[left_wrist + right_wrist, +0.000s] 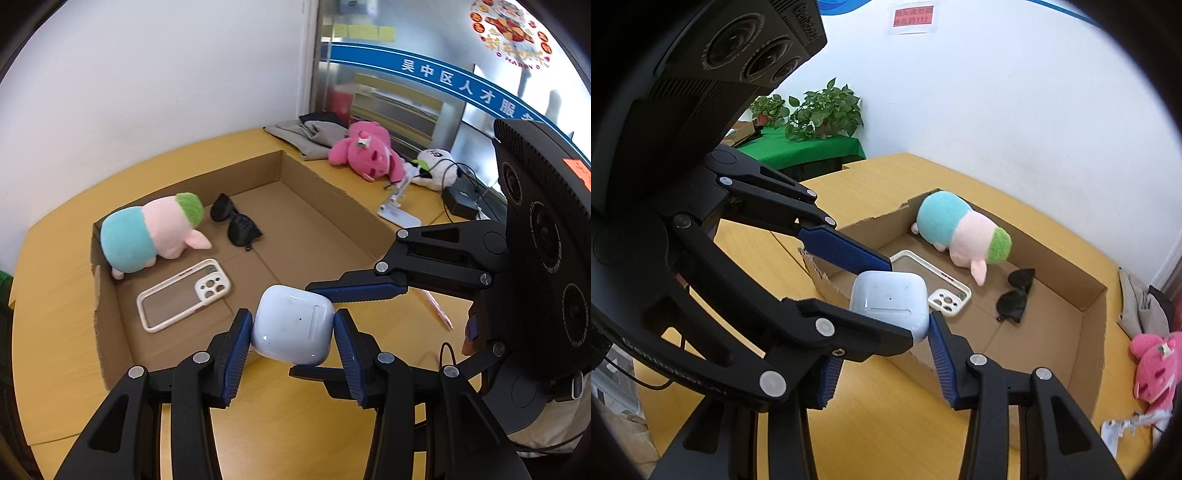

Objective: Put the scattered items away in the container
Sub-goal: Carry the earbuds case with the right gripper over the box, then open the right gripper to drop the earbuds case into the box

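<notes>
A white earbuds case (291, 325) (891, 302) is held in the air over the near edge of the open cardboard box (321, 177) (1097, 314). My left gripper (292, 334) has both blue pads on the case's sides. My right gripper (317, 328) (882, 347) crosses it at a right angle, one finger above the case and one below, touching or nearly touching it. In the box lie a pink, blue and green plush (147, 232) (960, 229), black sunglasses (236, 223) (1015, 295) and a clear phone case (183, 293) (932, 278).
On the yellow table (55, 295) right of the box lie a pink plush (364, 151) (1154, 365), a white plush (437, 168), a white phone stand (399, 206), folded grey clothes (314, 133), a black device with cables (461, 201) and a pink pen (437, 310). Potted plants (823, 110) stand behind.
</notes>
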`<state>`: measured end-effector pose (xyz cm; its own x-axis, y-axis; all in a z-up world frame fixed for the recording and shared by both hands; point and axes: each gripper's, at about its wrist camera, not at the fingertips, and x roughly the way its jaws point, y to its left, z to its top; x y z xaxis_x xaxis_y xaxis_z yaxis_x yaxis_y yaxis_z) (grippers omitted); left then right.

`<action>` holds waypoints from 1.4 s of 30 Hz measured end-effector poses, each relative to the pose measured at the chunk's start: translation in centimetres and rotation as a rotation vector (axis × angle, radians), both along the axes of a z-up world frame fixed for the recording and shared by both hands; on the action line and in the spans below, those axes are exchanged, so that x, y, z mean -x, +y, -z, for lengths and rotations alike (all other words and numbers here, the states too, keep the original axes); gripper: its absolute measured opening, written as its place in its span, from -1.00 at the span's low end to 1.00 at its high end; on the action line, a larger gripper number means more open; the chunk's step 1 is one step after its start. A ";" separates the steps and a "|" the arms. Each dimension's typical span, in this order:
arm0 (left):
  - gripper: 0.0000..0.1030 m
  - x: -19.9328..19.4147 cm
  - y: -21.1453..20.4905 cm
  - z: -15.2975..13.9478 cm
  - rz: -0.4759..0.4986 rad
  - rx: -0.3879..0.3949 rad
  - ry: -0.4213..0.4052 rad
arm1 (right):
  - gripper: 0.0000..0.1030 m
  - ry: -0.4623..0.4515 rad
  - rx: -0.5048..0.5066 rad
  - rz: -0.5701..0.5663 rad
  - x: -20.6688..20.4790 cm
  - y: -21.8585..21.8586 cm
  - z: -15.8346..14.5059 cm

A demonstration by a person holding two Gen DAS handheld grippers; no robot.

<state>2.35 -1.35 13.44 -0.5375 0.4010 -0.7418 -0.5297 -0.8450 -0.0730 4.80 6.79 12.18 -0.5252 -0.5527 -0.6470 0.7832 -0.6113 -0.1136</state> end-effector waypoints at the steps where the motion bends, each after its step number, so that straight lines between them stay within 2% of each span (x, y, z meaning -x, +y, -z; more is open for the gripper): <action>1: -0.06 0.5 -0.6 0.0 -0.008 -0.002 -0.002 | -0.17 -0.001 -0.003 -0.008 0.5 -0.6 -0.1; 8: -0.06 4.4 -3.8 0.8 -0.055 -0.023 -0.055 | -0.18 -0.053 -0.022 -0.052 4.5 -4.0 0.5; 13: -0.06 7.7 -6.0 2.9 -0.101 -0.054 -0.140 | -0.18 -0.127 -0.048 -0.085 7.7 -6.3 2.1; 20: -0.06 11.0 -8.1 7.7 -0.168 -0.095 -0.318 | -0.18 -0.299 -0.084 -0.113 11.6 -8.7 6.4; 32: -0.05 13.8 -10.7 14.0 -0.273 -0.170 -0.569 | -0.17 -0.585 -0.116 -0.102 15.5 -11.1 12.8; 37: -0.05 14.0 -10.8 15.1 -0.292 -0.198 -0.607 | -0.17 -0.631 -0.159 -0.067 16.0 -11.4 13.6; 42: -0.06 13.9 -10.6 15.4 -0.305 -0.161 -0.597 | -0.17 -0.652 -0.204 -0.050 15.8 -11.7 14.3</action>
<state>-11.58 -11.94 -1.96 -0.1615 0.4268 -0.8898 -0.1003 -0.9041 -0.4155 -11.00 -4.91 -2.08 0.0299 -0.3994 -0.9163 0.7572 -0.5893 0.2817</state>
